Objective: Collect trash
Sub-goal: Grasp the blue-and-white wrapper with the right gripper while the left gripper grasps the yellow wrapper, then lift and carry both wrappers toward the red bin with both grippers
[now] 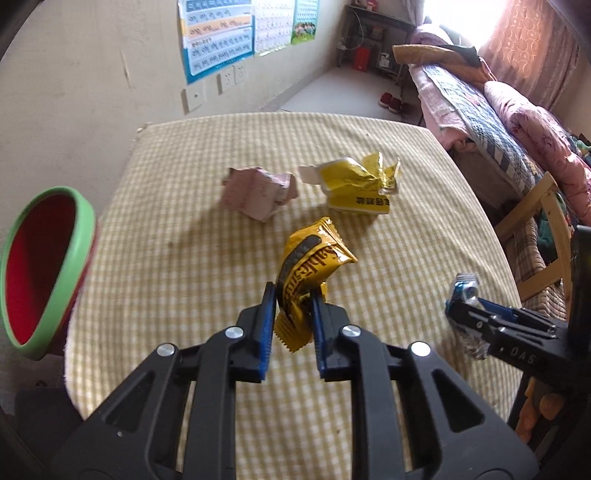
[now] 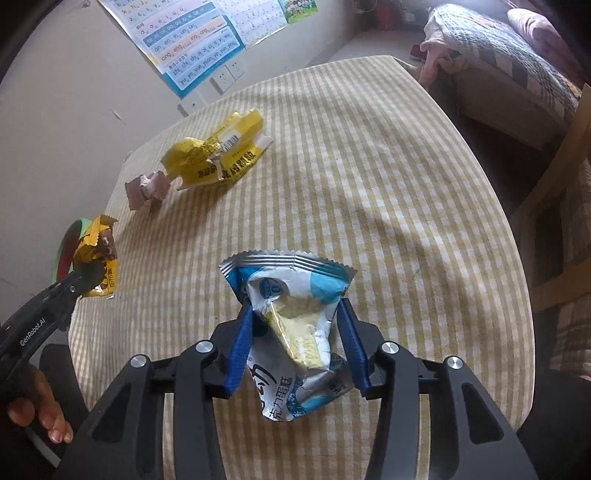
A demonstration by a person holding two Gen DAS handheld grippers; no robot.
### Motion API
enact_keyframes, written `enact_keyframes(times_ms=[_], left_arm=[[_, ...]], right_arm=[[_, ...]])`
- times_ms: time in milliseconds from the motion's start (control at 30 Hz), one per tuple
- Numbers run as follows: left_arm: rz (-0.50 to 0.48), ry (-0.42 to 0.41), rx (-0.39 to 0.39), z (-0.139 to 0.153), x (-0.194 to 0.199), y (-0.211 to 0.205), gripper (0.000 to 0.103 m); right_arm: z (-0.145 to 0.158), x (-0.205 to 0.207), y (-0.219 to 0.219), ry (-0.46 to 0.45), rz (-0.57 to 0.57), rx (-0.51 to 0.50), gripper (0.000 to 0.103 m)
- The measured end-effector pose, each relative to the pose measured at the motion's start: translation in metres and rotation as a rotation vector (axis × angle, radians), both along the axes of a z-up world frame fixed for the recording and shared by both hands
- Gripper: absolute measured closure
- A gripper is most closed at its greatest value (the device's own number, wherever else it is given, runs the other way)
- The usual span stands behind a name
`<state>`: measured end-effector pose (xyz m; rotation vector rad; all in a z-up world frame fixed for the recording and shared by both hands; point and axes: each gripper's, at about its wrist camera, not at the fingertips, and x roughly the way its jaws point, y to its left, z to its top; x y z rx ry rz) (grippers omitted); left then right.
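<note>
My left gripper (image 1: 293, 295) is shut on a gold and black snack wrapper (image 1: 314, 258) and holds it above the checked table (image 1: 184, 258). It also shows in the right wrist view (image 2: 96, 254). My right gripper (image 2: 295, 306) is shut on a blue and white crumpled wrapper (image 2: 295, 314), seen at the right in the left wrist view (image 1: 461, 291). A yellow wrapper (image 1: 358, 184) (image 2: 218, 151) and a crumpled pink paper (image 1: 258, 192) (image 2: 147, 188) lie on the far part of the table. A red bin with a green rim (image 1: 40, 273) stands left of the table.
A wall with posters (image 1: 218, 33) and sockets is behind the table. A bed with quilts (image 1: 498, 110) and a wooden chair (image 1: 546, 236) are to the right. Red shoes (image 1: 391, 103) are on the floor beyond.
</note>
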<state>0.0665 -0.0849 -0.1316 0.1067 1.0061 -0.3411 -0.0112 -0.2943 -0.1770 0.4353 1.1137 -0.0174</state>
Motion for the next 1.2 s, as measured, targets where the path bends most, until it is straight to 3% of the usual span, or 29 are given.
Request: enact_keyframes(times_ms=[167, 533, 1200], left_arm=[[0.054, -0.036, -0.004, 0.014, -0.006, 0.024, 0.085], [0.144, -0.104, -0.003, 0.039, -0.011, 0.065, 0.084], [0.177, -0.073, -0.033, 0.026, -0.012, 0.09, 0.084]], right_arm=[[0.027, -0.001, 0.016, -0.107, 0.028, -0.013, 0.062], [0.059, 0.005, 0.057, -0.19, 0.107, 0.006, 0.061], [0.053, 0.009, 0.096, -0.147, 0.198, -0.024, 0.059]])
